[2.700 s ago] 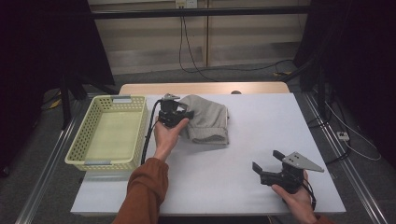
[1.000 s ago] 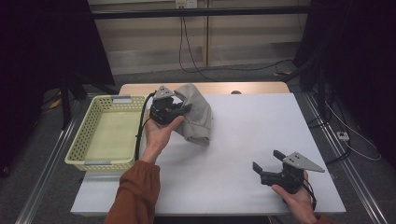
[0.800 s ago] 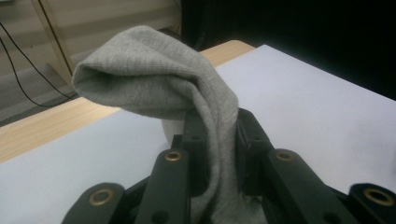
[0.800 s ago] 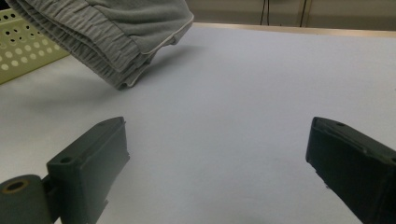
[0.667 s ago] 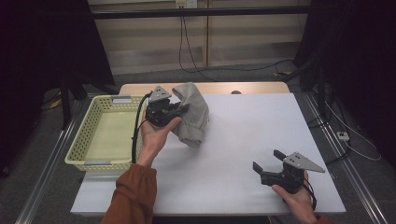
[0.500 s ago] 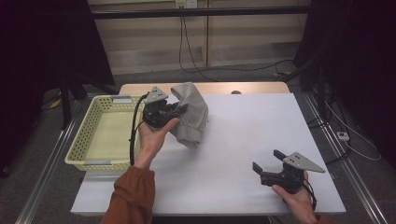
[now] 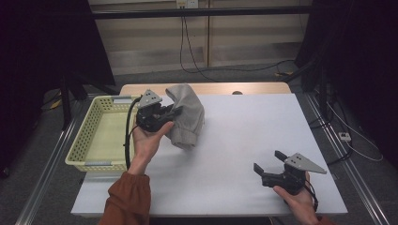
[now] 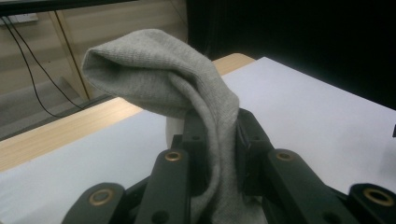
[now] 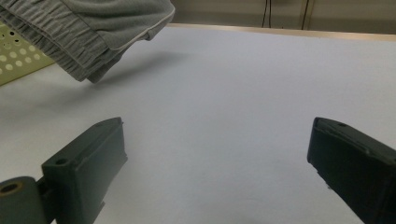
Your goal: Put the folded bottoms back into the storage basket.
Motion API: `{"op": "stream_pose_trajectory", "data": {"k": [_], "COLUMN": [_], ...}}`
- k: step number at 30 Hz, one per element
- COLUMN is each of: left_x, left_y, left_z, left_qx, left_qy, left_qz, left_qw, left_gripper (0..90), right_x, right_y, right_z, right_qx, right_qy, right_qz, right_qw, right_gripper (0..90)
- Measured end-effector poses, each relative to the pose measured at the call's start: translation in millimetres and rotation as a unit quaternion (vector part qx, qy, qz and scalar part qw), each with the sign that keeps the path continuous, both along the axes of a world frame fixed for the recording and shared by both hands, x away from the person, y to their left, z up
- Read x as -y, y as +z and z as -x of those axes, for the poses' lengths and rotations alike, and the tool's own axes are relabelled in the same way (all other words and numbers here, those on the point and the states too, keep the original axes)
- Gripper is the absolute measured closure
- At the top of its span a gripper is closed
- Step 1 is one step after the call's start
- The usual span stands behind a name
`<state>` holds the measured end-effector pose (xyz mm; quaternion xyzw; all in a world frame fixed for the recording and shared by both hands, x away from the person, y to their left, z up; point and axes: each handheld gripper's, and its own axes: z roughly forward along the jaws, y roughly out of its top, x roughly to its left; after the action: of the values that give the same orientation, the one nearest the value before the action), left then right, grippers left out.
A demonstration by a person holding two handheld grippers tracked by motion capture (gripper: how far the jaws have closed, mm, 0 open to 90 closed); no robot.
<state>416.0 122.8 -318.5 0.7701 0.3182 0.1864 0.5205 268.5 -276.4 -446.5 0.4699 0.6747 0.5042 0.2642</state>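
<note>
Grey garment [image 7: 187,117] pinched between left gripper [image 7: 165,115] jaws, lifted off white table [image 7: 244,140]; right gripper [image 7: 271,164] jaws spread, nothing held.

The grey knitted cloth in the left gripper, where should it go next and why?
Probably sideways over the pale yellow perforated basket: the left gripper pinches the grey knitted cloth, which hangs above the white table just beside that basket.
</note>
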Motion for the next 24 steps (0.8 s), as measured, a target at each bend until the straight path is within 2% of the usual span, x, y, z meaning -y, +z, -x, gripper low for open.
{"op": "stream_pose_trajectory", "data": {"k": [7,13,24], "left_x": [-9.8,-19.0,-32.4], "left_y": [8.3,16.5,26.2], "left_z": [7.7,12.7,21.8], "left_qx": [0.015,0.014,0.028], "left_qy": [0.001,0.008,0.012], "left_qz": [0.012,0.023,0.027], "left_qw": [0.9998,0.9996,0.9992], "left_gripper": [76.9,76.9,76.9], "right_x": [-0.6,-0.4,-1.2], "right_y": [0.1,-0.1,0.5], "right_z": [0.1,-0.2,0.3], "right_qx": [-0.001,-0.001,0.000], "right_qy": [0.001,0.002,0.000], "right_qz": [-0.002,-0.002,-0.001], "right_qw": [1.0000,1.0000,1.0000], "right_gripper": [4.1,4.1,4.0]}}
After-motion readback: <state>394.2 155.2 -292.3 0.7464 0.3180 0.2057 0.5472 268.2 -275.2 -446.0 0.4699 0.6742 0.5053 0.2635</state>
